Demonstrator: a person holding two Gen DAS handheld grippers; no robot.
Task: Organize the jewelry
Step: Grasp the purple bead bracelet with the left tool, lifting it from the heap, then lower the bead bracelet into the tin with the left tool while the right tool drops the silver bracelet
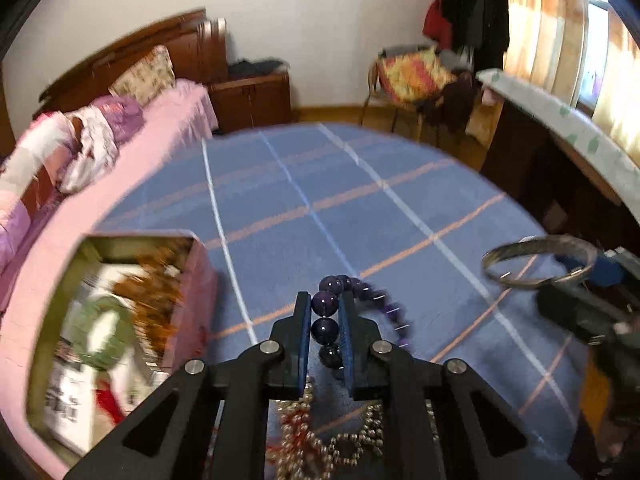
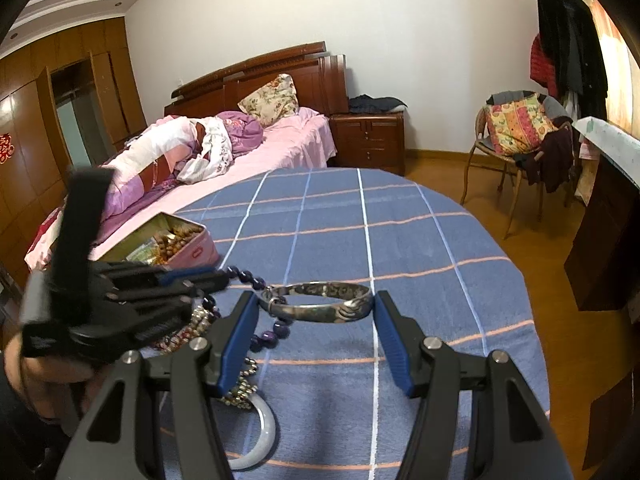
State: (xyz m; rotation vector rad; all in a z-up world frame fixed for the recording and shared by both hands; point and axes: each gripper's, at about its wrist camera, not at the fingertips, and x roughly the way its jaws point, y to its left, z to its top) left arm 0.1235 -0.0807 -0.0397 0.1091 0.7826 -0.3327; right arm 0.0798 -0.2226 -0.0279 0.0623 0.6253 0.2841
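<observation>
On the blue plaid tablecloth (image 1: 360, 200), my left gripper (image 1: 325, 300) is shut on a purple bead bracelet (image 1: 324, 330). Its beads sit between the blue pads and the loop trails off to the right. An open pink tin (image 1: 196, 292) with jewelry inside stands to the left. My right gripper (image 2: 316, 296) is shut on a silver bangle (image 2: 320, 314), which spans the gap between its pads just above the cloth. In the right wrist view the left gripper (image 2: 218, 278) comes in from the left with the purple beads (image 2: 248, 276).
Silver bead chains (image 1: 320, 436) lie under the left gripper. A white jade bangle (image 2: 262, 432) rests near the table's front. A pink bed (image 2: 248, 160) lies behind the tin (image 2: 200, 254). A chair (image 2: 516, 140) and a dark desk (image 2: 600, 240) stand to the right.
</observation>
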